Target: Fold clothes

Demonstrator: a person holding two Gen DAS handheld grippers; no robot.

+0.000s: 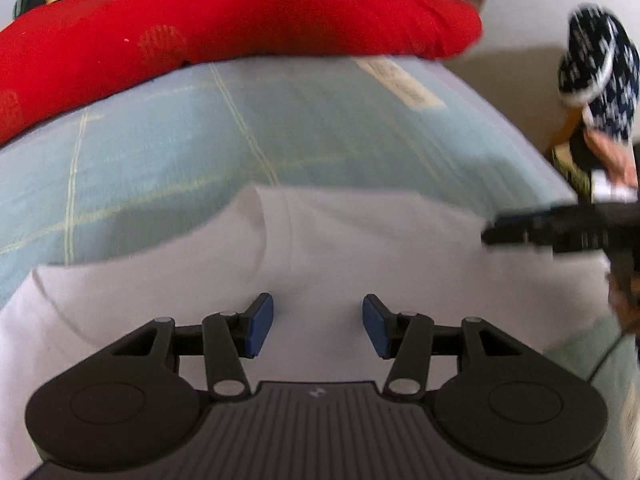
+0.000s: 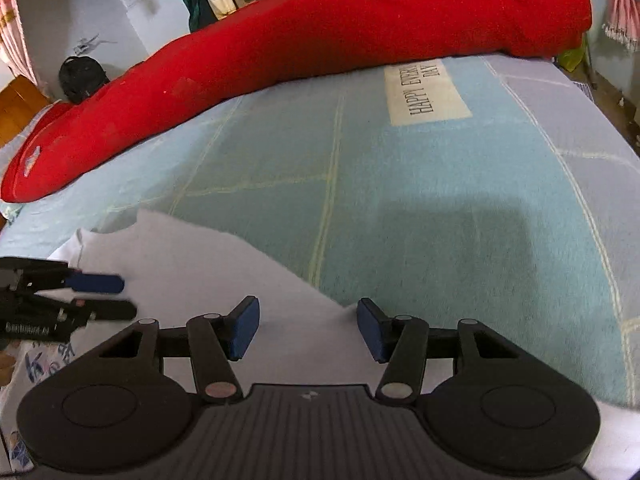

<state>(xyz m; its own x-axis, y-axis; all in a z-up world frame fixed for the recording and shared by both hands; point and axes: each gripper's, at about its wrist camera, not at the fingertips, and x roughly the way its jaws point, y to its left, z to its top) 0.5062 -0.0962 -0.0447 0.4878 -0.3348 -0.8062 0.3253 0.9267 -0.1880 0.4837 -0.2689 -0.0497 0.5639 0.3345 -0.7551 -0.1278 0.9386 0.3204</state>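
Hovering above a white garment (image 1: 320,248), the left tongs (image 1: 318,326) are standing partly open with nothing between the blue pads (image 1: 262,326) — cloth is lying just beneath and ahead of them. The right tongs (image 2: 306,328) are gaping about as wide, gripping nothing, over the garment's slanted edge where it is meeting the pale blue bedcover (image 2: 400,200). Beyond both, a red blanket (image 2: 320,40) is lying across the bed.

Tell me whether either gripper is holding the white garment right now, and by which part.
Neither. The left gripper and right gripper hang open above the white garment.
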